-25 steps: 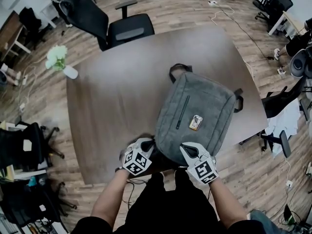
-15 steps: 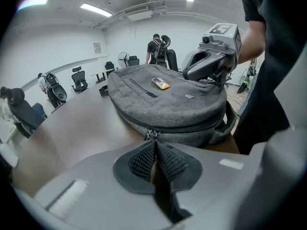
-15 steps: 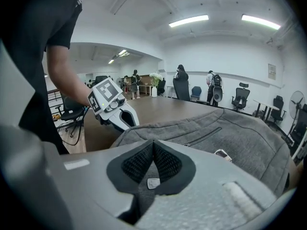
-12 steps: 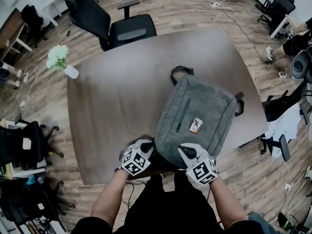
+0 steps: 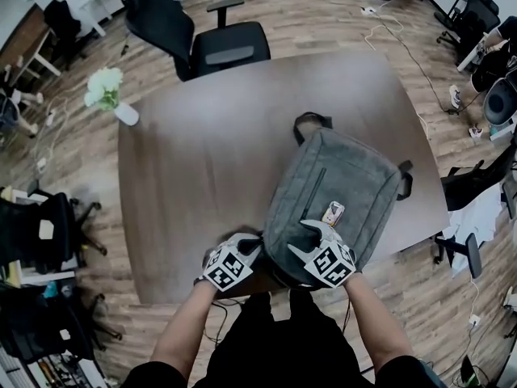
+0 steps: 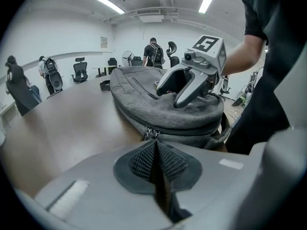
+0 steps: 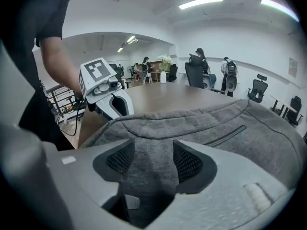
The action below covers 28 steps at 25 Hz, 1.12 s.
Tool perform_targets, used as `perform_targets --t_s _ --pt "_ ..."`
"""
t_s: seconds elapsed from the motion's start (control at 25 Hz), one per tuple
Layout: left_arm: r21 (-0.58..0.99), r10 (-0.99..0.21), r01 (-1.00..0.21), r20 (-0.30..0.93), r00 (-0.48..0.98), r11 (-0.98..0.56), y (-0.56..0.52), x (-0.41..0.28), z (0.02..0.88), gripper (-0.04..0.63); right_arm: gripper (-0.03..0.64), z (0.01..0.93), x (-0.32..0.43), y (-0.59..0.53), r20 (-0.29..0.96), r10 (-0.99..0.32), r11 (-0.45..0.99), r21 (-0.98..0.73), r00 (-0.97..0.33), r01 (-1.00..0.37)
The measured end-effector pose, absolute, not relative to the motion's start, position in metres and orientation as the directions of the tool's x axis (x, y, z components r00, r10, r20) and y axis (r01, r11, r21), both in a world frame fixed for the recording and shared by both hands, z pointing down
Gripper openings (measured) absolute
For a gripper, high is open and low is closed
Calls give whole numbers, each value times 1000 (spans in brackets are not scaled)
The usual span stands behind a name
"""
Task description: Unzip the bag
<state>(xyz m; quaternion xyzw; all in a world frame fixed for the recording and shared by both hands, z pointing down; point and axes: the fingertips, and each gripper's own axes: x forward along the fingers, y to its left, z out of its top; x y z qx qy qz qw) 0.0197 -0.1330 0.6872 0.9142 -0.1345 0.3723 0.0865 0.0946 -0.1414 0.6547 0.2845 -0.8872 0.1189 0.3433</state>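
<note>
Checking the left gripper point(image 6: 154, 150) comes first: its fingers point(image 6: 140, 162) are pressed together with the zipper pulls point(image 6: 150, 132) at their very tips. Whether a tab is truly pinched cannot be told, so test with a light tug. Your right gripper's point(image 7: 152, 159) fingers point(image 7: 120, 159) are opening, with grey cloth of the bag point(image 7: 206, 128) between them unclamped. Close them on a fold near the track to brace it, then draw along the seam, not upward. The bag lies flat at the worktop's point(image 5: 194, 168) near edge, so mind it sliding off.
</note>
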Motion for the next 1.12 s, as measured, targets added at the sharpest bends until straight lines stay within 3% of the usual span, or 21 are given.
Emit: perform_targets --t_s 0.2,0.64,1.12 --pt "87 -129 -271 717 685 -959 -122 20 691 26 284 672 83 -136 722 -352 842 -34 -595 -539" --pt "128 -58 -208 706 706 -970 -113 21 687 26 279 677 84 -143 697 -459 798 52 -551 -600" --pt "35 -109 -204 750 652 -978 -107 11 676 26 288 674 79 -179 671 -585 663 72 -455 -745"
